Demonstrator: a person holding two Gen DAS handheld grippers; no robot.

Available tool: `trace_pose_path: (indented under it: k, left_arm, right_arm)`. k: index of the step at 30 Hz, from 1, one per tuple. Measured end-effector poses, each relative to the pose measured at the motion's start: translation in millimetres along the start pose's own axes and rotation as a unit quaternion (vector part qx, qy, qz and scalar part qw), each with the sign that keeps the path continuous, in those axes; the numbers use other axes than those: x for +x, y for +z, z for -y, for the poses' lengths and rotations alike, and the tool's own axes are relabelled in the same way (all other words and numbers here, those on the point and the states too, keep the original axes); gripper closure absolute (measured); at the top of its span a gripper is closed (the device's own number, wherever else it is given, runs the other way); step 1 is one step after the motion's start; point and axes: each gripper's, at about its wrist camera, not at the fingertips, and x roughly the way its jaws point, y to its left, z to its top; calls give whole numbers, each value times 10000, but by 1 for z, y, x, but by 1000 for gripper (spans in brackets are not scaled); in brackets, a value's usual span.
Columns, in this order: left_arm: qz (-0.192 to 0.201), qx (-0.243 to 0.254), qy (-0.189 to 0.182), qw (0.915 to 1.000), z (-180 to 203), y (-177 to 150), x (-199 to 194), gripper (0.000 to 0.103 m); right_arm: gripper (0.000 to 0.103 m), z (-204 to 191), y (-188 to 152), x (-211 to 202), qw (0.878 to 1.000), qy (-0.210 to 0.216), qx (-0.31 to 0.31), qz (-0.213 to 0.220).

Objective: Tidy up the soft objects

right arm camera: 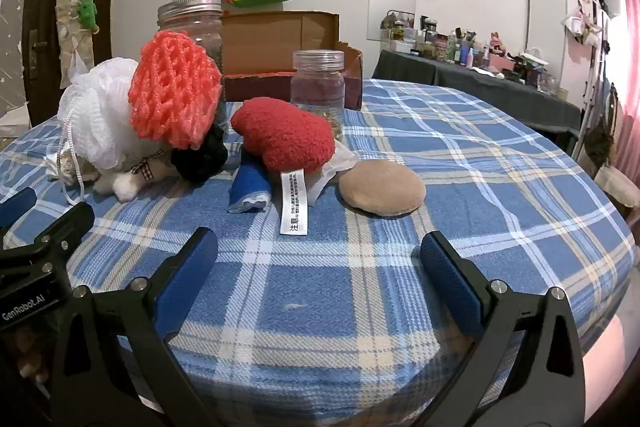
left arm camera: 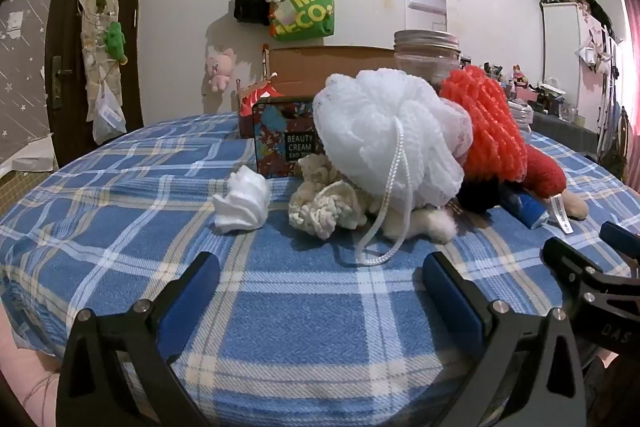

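A heap of soft things lies mid-table on the blue plaid cloth [left arm camera: 304,311]. In the left wrist view a white mesh bath puff [left arm camera: 384,131] tops the heap, with an orange foam net [left arm camera: 484,123], a cream knitted piece [left arm camera: 324,207] and a crumpled white tissue [left arm camera: 242,203] around it. The right wrist view shows the orange foam net [right arm camera: 174,91], a red plush heart [right arm camera: 286,133] with a white tag, a blue cloth roll [right arm camera: 250,189], a black fuzzy piece [right arm camera: 202,157] and a tan round pad [right arm camera: 382,187]. My left gripper [left arm camera: 320,291] and right gripper [right arm camera: 318,275] hover open, short of the heap, nothing between their fingers.
An open cardboard box [right arm camera: 280,47], a tall lidded glass jar [right arm camera: 192,23] and a smaller clear jar [right arm camera: 318,87] stand behind the heap. A floral Beauty Cream tin [left arm camera: 284,135] sits at its left. A cluttered dark table [right arm camera: 480,67] lies at the far right.
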Motion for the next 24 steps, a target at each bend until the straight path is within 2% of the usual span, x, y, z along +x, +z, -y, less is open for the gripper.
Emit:
trace_pose_path:
  k: [24]
  left_arm:
    - [-1, -10, -1, 10000, 0, 0, 0, 0]
  right_arm:
    - [0, 0, 0, 0, 10000, -1, -7, -11]
